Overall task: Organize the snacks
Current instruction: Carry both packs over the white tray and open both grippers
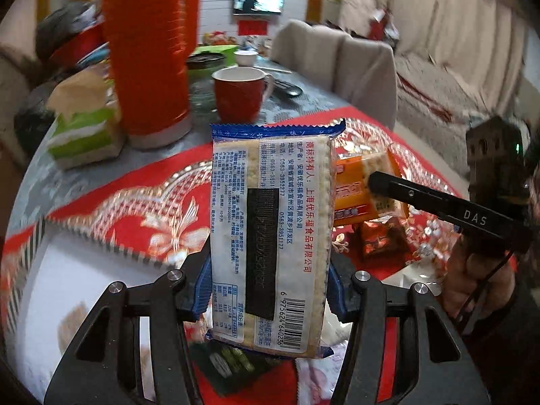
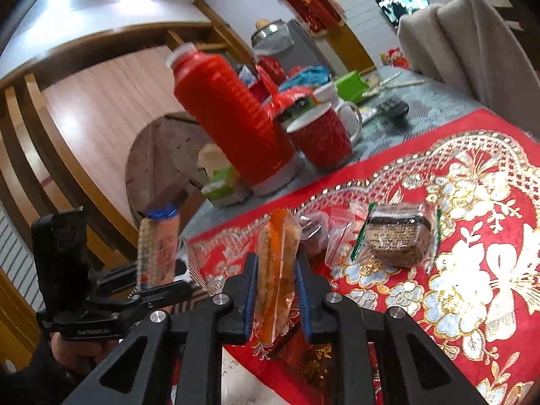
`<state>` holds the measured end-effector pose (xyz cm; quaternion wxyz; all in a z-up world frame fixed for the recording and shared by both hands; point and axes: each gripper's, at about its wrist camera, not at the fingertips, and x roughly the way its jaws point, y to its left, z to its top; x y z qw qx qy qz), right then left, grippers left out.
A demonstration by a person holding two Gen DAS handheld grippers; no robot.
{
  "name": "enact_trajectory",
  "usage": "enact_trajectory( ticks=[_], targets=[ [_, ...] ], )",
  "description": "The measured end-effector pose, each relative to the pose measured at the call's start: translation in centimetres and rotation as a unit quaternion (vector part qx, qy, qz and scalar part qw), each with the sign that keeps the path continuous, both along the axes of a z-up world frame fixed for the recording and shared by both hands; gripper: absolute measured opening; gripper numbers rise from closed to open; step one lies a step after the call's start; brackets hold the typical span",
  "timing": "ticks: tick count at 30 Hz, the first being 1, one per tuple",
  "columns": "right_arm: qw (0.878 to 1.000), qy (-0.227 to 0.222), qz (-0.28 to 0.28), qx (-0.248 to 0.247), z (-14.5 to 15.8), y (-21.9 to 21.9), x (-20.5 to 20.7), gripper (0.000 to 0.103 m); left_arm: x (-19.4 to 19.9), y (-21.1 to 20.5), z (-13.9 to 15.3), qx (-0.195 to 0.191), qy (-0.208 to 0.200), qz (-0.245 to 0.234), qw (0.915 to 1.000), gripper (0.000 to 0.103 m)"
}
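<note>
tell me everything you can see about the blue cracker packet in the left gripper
The blue cracker packet is a long, flat pack in glossy plastic film with blue crimped ends and a clear white-printed back through which pale crackers show. Red and blue Chinese print, a barcode near its lower end and a dark vertical stripe mark that back. It stands upright, lifted clear of the red tablecloth, clamped at its lower sides between the blue pads of the left hand-held gripper. Nothing else visibly touches it.
</note>
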<state>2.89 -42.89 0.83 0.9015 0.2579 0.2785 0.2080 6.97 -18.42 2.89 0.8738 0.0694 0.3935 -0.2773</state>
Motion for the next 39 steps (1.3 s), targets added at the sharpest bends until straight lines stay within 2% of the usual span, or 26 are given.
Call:
enact_trajectory(
  ticks=[4, 7, 9, 14, 17, 28, 32, 39],
  targets=[
    [0.999, -0.014, -0.030, -0.004, 0.6, -0.3, -2.7, 0.019, -1.4, 1.0, -0.4, -0.035, 0.011, 0.018, 0.9992, 0.054],
    [0.999, -0.031, -0.042, 0.012, 1.3, -0.5, -5.4, 0.019, -2.6, 2.1, -0.8, -0.067, 0.018, 0.032, 0.9970, 0.054],
    [0.998, -0.040, -0.044, 0.030, 1.7, -0.5, -6.8, 0.019, -3.4, 2.4, -1.2, -0.088, 0.019, 0.036, 0.9953, 0.054],
    [0.993, -0.044, -0.053, 0.096, 1.5, -0.8, -8.9, 0.019, -4.6, 3.2, -2.1, -0.106, 0.020, 0.049, 0.9929, 0.054],
    [0.991, -0.039, -0.057, 0.117, 0.9, -0.8, -9.2, 0.019, -4.9, 4.0, -2.1, -0.106, 0.011, 0.065, 0.9922, 0.054],
    [0.991, -0.033, -0.047, 0.120, 0.7, 0.4, -8.9, 0.019, -4.4, 8.0, -1.4, -0.145, 0.003, 0.094, 0.9849, 0.054],
    [0.992, -0.035, -0.033, 0.119, 1.6, 1.9, -8.5, 0.019, -4.6, 9.6, -1.0, -0.155, -0.011, 0.110, 0.9816, 0.054],
    [0.995, -0.046, 0.007, 0.091, 4.4, 6.5, -6.7, 0.019, -4.2, 13.1, -1.7, -0.176, 0.001, 0.141, 0.9742, 0.054]
  ],
)
